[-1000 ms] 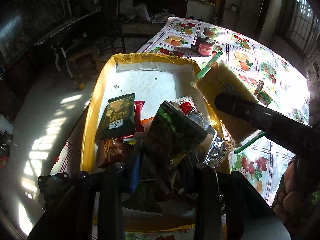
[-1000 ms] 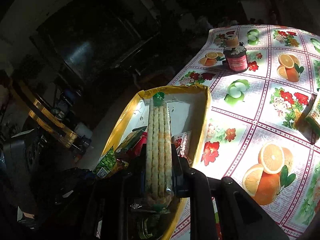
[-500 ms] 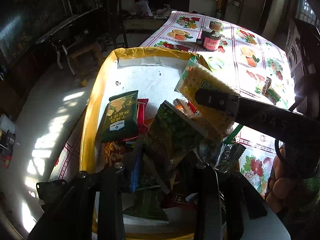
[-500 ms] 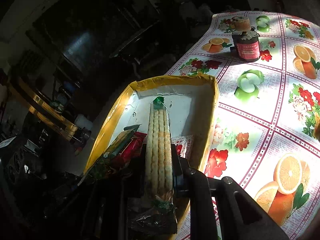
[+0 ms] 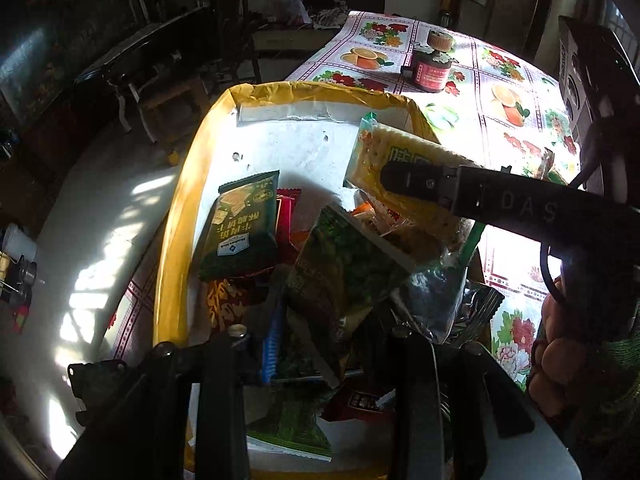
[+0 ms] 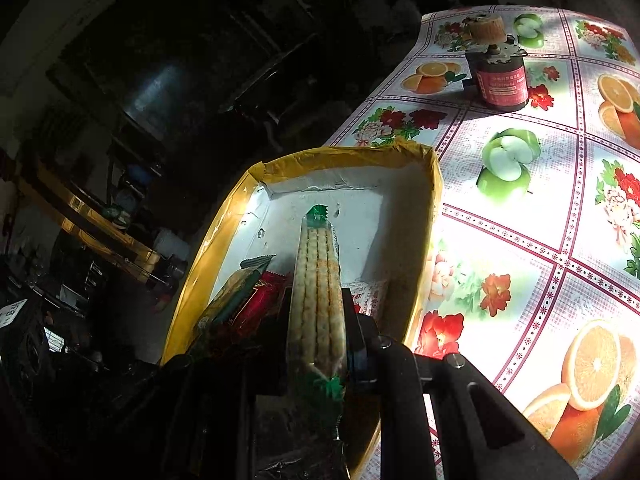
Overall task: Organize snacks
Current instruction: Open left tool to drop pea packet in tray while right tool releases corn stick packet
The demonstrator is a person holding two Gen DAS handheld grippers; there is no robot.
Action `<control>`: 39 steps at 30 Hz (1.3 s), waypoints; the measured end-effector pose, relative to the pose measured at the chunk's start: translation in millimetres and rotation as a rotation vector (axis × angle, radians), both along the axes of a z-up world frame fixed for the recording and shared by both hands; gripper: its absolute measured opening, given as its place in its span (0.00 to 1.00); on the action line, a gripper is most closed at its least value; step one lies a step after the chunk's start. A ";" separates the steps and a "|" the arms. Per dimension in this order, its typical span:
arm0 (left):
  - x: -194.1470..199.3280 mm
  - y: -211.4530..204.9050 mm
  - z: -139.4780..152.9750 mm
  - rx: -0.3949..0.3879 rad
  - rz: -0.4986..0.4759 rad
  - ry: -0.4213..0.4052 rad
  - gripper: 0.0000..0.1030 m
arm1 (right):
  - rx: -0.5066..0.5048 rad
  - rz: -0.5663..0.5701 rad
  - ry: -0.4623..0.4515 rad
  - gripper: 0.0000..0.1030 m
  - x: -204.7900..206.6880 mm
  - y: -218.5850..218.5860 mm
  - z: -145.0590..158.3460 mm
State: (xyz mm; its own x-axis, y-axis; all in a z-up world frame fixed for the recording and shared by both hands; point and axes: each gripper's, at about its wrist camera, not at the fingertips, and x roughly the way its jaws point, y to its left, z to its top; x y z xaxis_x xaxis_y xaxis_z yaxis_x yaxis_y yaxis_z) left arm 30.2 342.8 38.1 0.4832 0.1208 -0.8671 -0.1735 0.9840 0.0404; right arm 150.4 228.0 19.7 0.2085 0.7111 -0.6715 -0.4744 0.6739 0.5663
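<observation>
A clear-wrapped cracker pack (image 6: 318, 300) stands on edge, pinched between the pads of the right gripper (image 6: 316, 320) and held over the near end of a yellow-rimmed box (image 6: 434, 200) with a white floor. The left gripper (image 5: 320, 320) clamps a dark green snack packet (image 5: 340, 268) above the heap of other wrappers in that box. The box sits at the left edge of a fruit-and-flower tablecloth (image 6: 520, 240), with a red-labelled jar (image 6: 502, 80) farther away.
</observation>
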 end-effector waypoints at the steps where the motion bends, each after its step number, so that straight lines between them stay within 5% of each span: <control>1: 0.0 -0.3 -0.5 0.002 0.001 0.002 0.33 | -0.001 0.000 0.006 0.17 1.7 0.4 -2.0; 15: -3.9 0.7 -2.1 0.005 0.011 0.014 0.36 | -0.012 -0.024 -0.013 0.29 -0.3 -13.0 4.4; 19: -7.4 0.4 -0.8 -0.005 0.011 0.014 0.37 | -0.035 -0.041 -0.053 0.47 -6.0 -16.8 13.7; 25: -12.4 -1.6 3.3 -0.006 0.011 0.006 0.39 | -0.084 -0.064 -0.119 0.48 -14.3 -26.3 25.0; 39: -22.8 -21.4 17.1 0.006 -0.016 -0.025 0.45 | -0.051 -0.132 -0.100 0.48 -41.5 -75.8 22.7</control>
State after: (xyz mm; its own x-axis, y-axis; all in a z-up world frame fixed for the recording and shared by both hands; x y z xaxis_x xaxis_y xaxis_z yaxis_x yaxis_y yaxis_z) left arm 7.5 321.4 55.2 0.5068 0.1186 -0.8539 -0.1591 0.9863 0.0425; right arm 108.9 152.2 42.3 0.3652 0.6391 -0.6769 -0.4325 0.7604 0.4845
